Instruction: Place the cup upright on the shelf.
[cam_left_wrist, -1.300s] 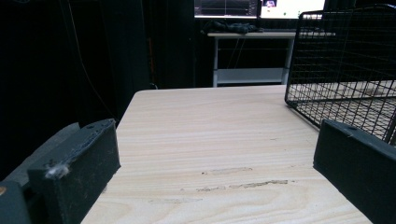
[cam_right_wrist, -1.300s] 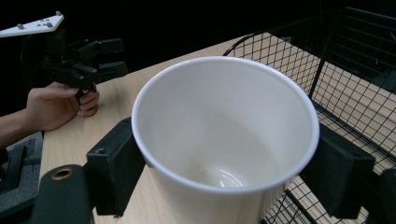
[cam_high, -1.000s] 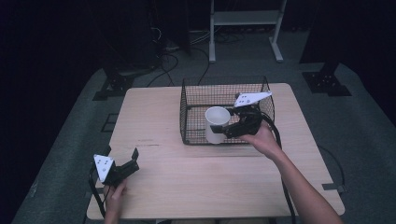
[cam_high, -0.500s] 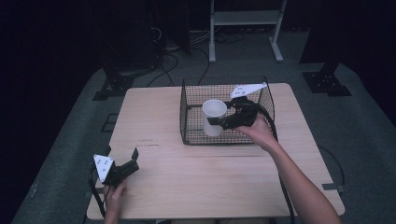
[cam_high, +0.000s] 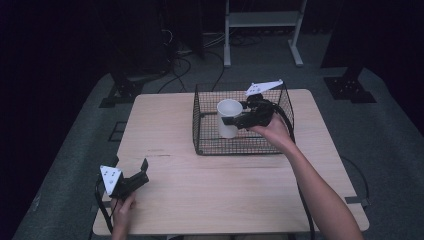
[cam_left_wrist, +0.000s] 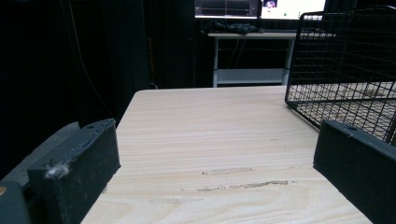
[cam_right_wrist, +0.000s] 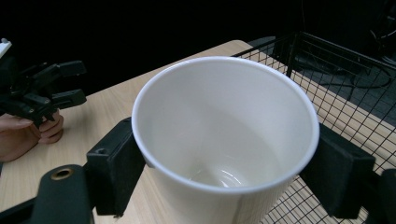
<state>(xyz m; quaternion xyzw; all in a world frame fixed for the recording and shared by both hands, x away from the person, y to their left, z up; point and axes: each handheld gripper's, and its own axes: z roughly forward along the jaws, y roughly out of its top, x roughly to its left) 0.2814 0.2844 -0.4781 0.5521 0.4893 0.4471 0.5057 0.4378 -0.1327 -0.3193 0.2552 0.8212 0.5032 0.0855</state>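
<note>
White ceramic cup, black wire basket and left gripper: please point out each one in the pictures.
White ceramic cup (cam_right_wrist: 224, 140): right gripper view, on its inner wall.
Black wire basket (cam_high: 200, 127): high view, on its left wire wall.
Left gripper (cam_high: 144, 169): high view, midway between its open fingers, above the wooden table.

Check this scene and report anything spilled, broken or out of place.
Nothing stands out. The white cup is upright, empty and intact, clamped by the right gripper over the wire basket. The left gripper rests open near the table's corner. Only faint scuffs mark the wood.
</note>
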